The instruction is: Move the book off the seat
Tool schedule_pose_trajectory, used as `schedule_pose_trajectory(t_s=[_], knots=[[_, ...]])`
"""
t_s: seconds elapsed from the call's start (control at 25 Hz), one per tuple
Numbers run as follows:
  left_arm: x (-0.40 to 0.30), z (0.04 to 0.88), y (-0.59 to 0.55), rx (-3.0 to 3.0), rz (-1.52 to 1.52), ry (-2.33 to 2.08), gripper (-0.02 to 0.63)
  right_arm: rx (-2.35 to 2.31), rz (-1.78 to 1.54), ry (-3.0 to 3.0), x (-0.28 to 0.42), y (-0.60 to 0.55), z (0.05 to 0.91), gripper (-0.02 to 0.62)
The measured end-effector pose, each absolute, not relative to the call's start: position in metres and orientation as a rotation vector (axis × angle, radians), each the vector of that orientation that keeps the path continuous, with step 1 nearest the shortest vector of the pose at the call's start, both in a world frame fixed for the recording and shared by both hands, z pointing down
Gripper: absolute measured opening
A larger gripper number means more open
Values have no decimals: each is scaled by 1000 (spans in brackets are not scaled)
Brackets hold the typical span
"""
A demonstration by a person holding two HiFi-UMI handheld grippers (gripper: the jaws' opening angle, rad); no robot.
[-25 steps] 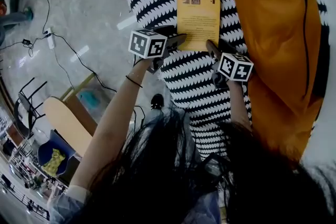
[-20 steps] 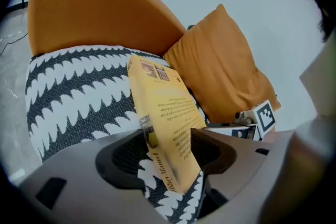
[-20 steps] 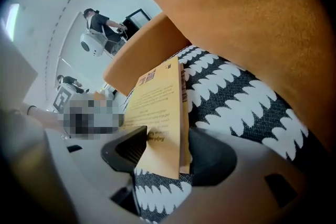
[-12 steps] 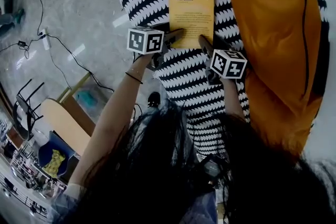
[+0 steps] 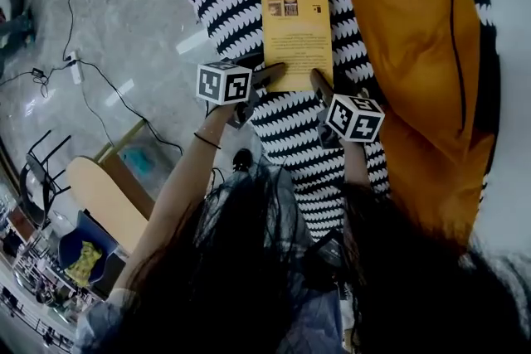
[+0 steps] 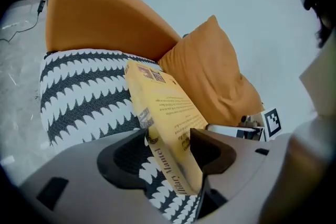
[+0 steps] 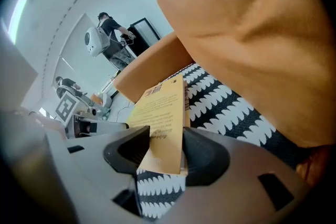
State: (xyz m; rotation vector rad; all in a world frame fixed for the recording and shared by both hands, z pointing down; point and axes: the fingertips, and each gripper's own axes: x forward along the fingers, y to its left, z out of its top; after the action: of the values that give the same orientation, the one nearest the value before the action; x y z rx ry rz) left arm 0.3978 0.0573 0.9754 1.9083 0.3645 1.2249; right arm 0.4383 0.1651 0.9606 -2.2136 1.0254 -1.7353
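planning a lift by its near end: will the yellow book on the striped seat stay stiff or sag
The book looks a thick paperback, so probably fairly stiff with slight sag. Lying flat on the seat, it seems unlikely to roll or tip.

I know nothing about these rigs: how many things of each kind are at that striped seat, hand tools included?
Book: 1
Orange cushion: 1
Chair: 1
Grippers: 2, the left gripper and the right gripper, whose jaws have just been closing with the book between them
Total: 5
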Motion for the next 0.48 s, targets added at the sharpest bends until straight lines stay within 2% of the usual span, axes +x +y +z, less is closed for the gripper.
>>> schedule_pose_trajectory(t_s=[0.48], knots=[[394, 896, 43, 2036, 1106, 335, 267, -2259, -1677, 1193, 436, 154, 882, 204]])
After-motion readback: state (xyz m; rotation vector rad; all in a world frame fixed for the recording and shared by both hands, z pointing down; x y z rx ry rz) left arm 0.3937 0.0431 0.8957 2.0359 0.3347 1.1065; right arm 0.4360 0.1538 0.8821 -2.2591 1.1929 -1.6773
